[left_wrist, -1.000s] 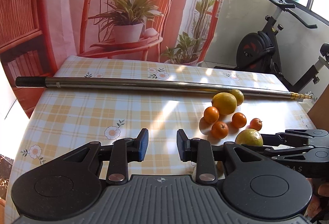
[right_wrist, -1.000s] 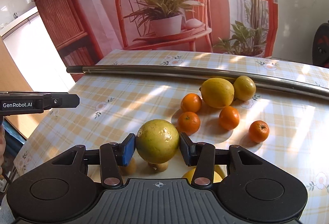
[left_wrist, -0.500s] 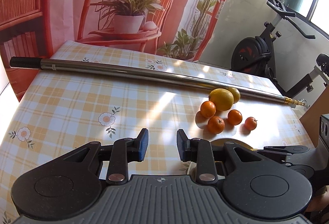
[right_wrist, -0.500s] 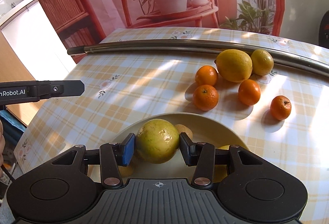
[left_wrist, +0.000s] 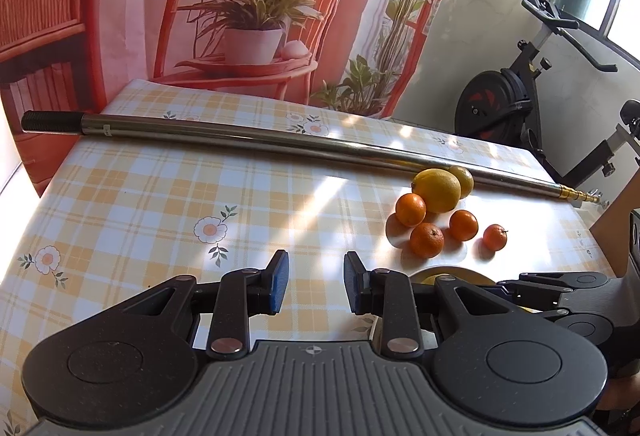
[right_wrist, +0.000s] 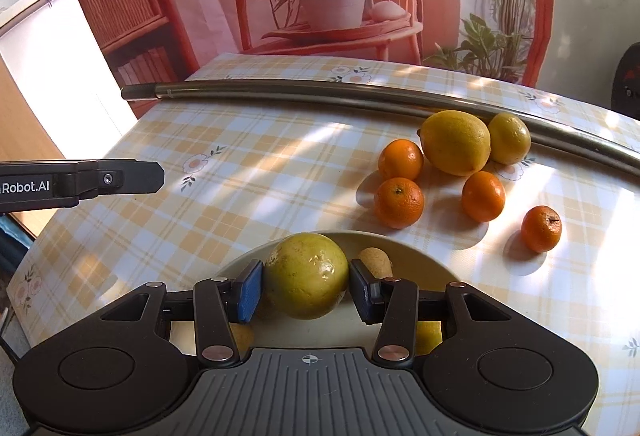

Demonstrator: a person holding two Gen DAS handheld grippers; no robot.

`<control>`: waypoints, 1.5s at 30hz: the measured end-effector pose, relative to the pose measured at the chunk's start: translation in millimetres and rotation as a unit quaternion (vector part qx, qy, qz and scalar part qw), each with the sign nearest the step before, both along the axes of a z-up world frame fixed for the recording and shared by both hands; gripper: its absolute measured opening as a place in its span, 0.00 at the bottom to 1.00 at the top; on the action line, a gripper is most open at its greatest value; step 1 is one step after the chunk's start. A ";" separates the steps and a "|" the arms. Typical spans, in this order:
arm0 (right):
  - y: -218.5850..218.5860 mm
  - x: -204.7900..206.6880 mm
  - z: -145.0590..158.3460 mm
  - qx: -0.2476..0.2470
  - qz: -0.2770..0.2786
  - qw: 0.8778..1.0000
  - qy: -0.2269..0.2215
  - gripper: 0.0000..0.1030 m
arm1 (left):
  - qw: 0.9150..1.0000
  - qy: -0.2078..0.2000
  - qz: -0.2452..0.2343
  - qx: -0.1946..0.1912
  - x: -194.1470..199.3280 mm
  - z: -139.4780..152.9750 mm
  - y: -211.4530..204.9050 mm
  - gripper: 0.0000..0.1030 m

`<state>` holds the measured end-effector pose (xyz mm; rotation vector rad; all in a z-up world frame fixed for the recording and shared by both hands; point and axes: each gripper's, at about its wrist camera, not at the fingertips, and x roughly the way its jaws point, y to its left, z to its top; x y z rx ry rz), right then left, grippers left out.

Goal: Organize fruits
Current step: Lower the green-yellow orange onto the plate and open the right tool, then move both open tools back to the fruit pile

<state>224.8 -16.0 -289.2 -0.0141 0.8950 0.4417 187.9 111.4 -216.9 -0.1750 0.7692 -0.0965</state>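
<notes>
My right gripper [right_wrist: 306, 291] is shut on a round yellow-green fruit [right_wrist: 306, 274], held low over a cream plate [right_wrist: 420, 256] at the table's near edge. Whether the fruit touches the plate I cannot tell. In the plate lie a brownish fruit [right_wrist: 374, 262] and a yellow one [right_wrist: 428, 336], partly hidden. Beyond the plate lie a large lemon [right_wrist: 456, 142], a small lemon [right_wrist: 509, 138] and several tangerines [right_wrist: 399, 202]. My left gripper [left_wrist: 312, 276] stands open over bare tablecloth, left of the plate [left_wrist: 452, 270], with nothing between its pads.
A long metal pole [right_wrist: 320, 96] lies across the far side of the checked table, just behind the lemons. An exercise bike [left_wrist: 520, 104] stands off the table's right end. A printed backdrop hangs behind. The table edge curves away on the left.
My right gripper has drawn back and down with the yellow-green fruit, from above the plate to low over it. The left gripper's view has shifted slightly; it stays open.
</notes>
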 end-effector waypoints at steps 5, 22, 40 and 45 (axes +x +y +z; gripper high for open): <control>-9.1 0.2 0.5 -0.004 -0.025 1.000 0.003 0.41 | 1.000 -0.005 0.001 -0.001 -1.0 3.0 1.0 0.31; 4.7 8.8 -6.6 -0.020 -0.016 1.000 0.012 0.42 | 1.000 0.004 0.010 -0.013 -1.6 -0.6 3.0 0.31; -90.6 -3.5 45.3 0.032 -0.095 0.992 -0.071 0.42 | 0.999 -0.036 -0.019 0.029 -1.2 28.0 -19.9 0.31; -128.7 -1.9 50.9 0.027 -0.123 0.987 -0.096 0.42 | 0.998 -0.052 -0.022 0.033 0.6 37.4 -25.6 0.31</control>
